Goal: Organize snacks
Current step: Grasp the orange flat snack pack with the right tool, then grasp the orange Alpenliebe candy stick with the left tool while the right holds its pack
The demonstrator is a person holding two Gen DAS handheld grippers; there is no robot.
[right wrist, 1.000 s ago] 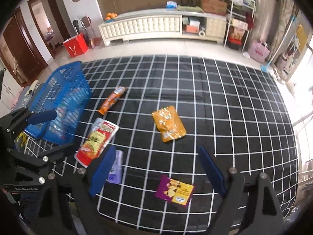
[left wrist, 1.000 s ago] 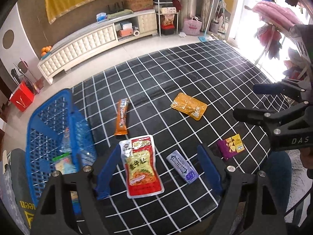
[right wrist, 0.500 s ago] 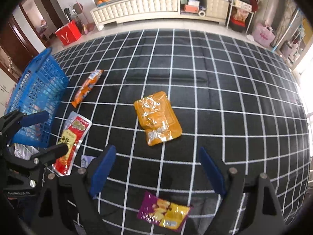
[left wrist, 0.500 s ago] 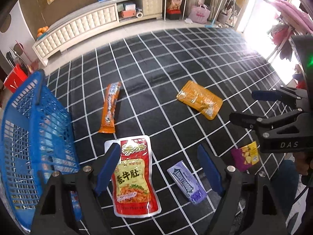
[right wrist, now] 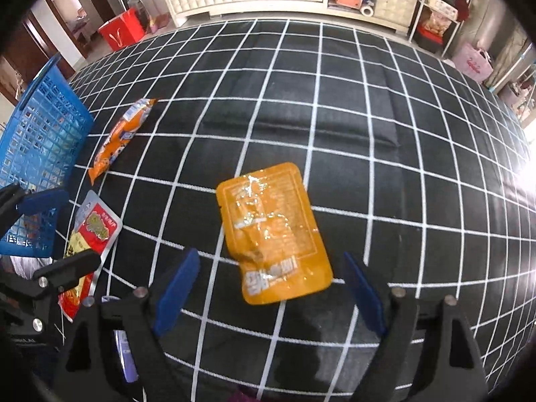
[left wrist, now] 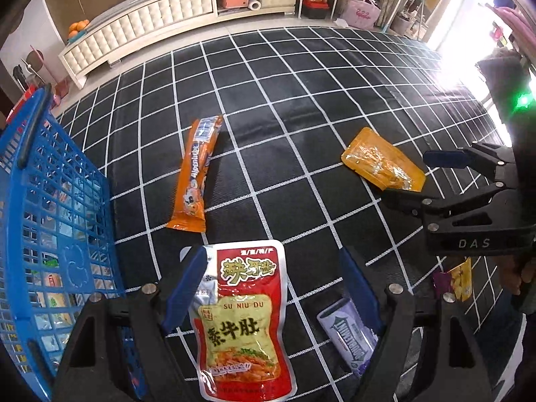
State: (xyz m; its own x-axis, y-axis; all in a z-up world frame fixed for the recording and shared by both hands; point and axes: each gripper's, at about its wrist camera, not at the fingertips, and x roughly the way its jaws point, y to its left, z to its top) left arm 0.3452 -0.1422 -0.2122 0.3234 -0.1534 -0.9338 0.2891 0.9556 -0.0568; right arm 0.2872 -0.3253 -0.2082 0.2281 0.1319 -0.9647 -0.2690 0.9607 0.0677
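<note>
My left gripper [left wrist: 273, 289] is open just above a red snack pouch [left wrist: 246, 321] that lies between its blue fingers. My right gripper [right wrist: 271, 288] is open too, its fingers straddling the near end of a flat orange pouch [right wrist: 273, 231]; that pouch [left wrist: 382, 160] also shows in the left wrist view. A long orange packet [left wrist: 197, 171] lies flat on the black checked cloth [left wrist: 301, 77] beyond the red pouch. A purple-grey bar [left wrist: 348, 335] rests by the left gripper's right finger. A blue plastic basket [left wrist: 50, 221] with several packets inside stands at the left.
A small purple and yellow packet [left wrist: 460, 279] lies partly behind the right gripper's body. A long white cabinet [left wrist: 160, 10] and shelves [right wrist: 435, 16] stand beyond the cloth's far edge. A red bin [right wrist: 122, 30] sits on the floor at far left.
Both grippers have moved forward and down. The left one now frames the red pouch closely; the right one has closed in on the orange pouch. Both stay open.
</note>
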